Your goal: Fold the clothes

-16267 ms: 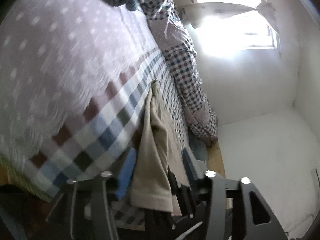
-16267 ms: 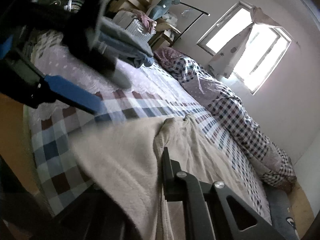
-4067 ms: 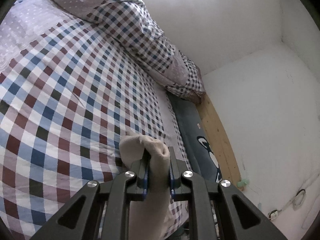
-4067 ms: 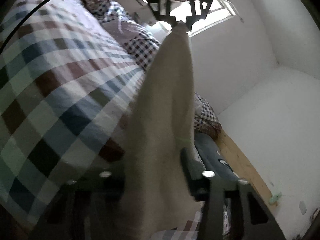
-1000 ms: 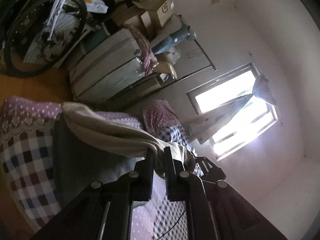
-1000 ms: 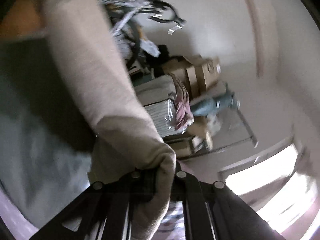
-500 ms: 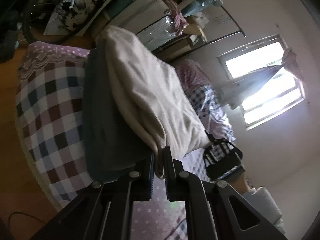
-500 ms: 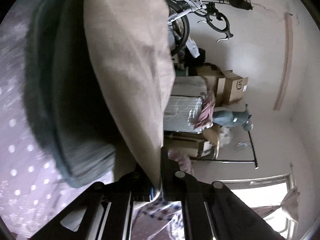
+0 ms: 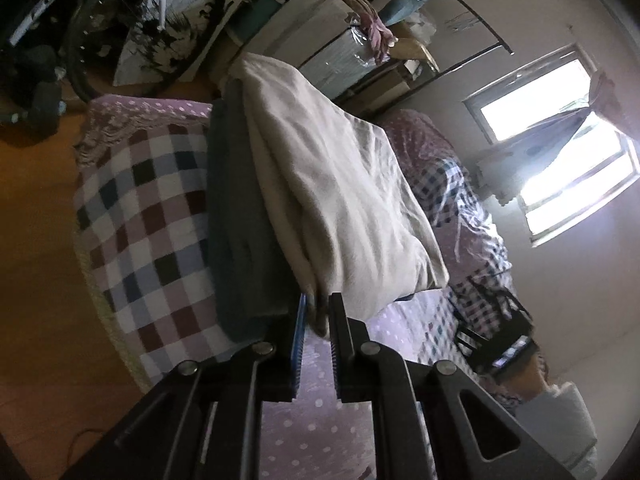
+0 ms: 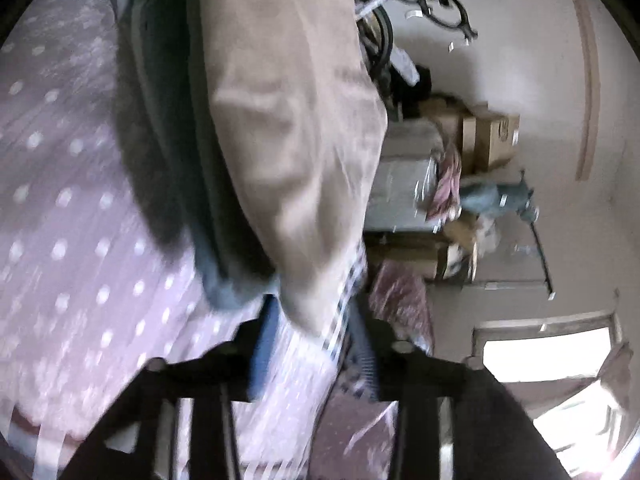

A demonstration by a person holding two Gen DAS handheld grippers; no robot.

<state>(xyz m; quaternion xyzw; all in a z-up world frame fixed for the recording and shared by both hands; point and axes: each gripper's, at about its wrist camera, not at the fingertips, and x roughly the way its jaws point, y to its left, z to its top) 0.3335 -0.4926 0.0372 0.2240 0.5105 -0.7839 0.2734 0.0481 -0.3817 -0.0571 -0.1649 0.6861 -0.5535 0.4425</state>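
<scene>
Between the two black fingers of the left tongs a corner of the beige garment is pinched; the fingers stand almost together, with only this thin fold of cloth in the narrow gap. From there the garment spreads away from the tongs as a folded, slightly wrinkled bundle, and it lies on top of a folded dark grey garment. Both rest on the bed, which has a checked cover in white, blue and dark red and, nearer to the camera, a lilac cloth with white dots.

The right tongs have their jaws opening (the picture is blurred here). The lower tip of the same beige garment hangs down between the blue pads, but the pads stand apart from it and do not press it. Beside it the grey garment shows its stacked edges on the dotted lilac cloth.

Farther out, the left wrist view shows a bicycle wheel on the orange floor, some cardboard boxes against the wall, a checked quilt along the far side of the bed and a bright window with a curtain tied to one side.
</scene>
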